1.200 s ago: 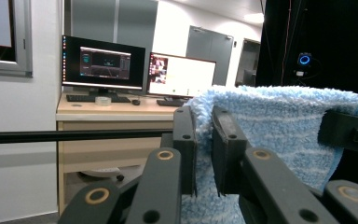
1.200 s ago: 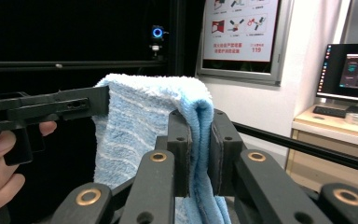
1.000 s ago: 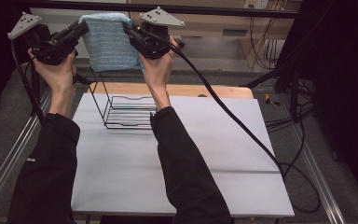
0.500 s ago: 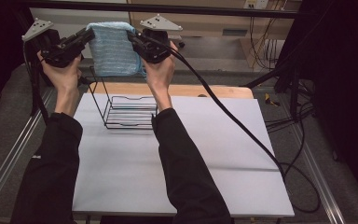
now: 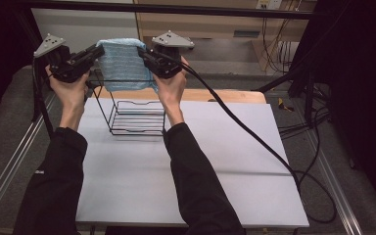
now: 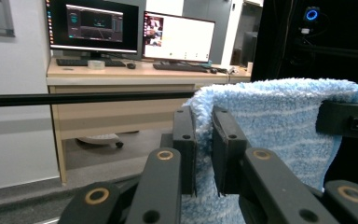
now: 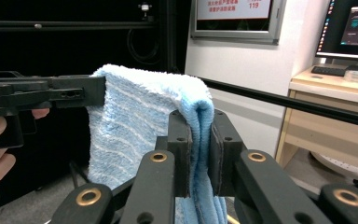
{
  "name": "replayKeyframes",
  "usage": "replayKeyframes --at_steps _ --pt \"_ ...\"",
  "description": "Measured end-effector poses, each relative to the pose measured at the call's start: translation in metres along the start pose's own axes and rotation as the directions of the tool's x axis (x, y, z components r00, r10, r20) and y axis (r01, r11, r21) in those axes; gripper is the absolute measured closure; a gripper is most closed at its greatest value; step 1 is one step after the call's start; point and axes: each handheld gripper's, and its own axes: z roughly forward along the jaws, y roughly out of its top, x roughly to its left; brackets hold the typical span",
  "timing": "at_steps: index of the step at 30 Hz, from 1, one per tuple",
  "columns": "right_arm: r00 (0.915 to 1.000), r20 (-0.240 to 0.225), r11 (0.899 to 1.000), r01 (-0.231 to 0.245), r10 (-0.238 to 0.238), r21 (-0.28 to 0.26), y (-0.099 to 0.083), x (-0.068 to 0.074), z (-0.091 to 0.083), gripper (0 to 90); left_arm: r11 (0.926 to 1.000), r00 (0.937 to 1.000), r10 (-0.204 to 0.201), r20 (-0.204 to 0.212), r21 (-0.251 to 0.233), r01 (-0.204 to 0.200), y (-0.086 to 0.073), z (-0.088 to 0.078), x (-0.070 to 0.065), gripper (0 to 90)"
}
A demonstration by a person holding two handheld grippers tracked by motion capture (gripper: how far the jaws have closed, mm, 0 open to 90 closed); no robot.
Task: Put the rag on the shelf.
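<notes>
Towel (image 5: pixel 122 63): held stretched in the air above the rack (image 5: pixel 136 116), behind the desk (image 5: pixel 200 161).
Left gripper (image 5: pixel 94 53): jaws clamped on one top corner.
Right gripper (image 5: pixel 143 54): jaws clamped on the other.
Risk: the towel might possibly be snagged on the wire when lowered.
</notes>
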Motion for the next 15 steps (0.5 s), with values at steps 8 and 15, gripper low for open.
replayKeyframes --at_steps 8,15 --pt "0.9998 -0.021 1.0 0.005 -0.004 0.022 -0.012 0.004 -0.004 81.3 0.9998 0.9998 0.009 0.02 0.019 -0.009 -0.014 -0.007 0.003 80.7" --pt "0.9995 -0.031 1.0 0.003 -0.002 0.027 -0.017 0.006 -0.008 81.4 0.9995 0.9991 0.019 0.037 0.025 -0.02 -0.017 -0.012 0.001 80.6"
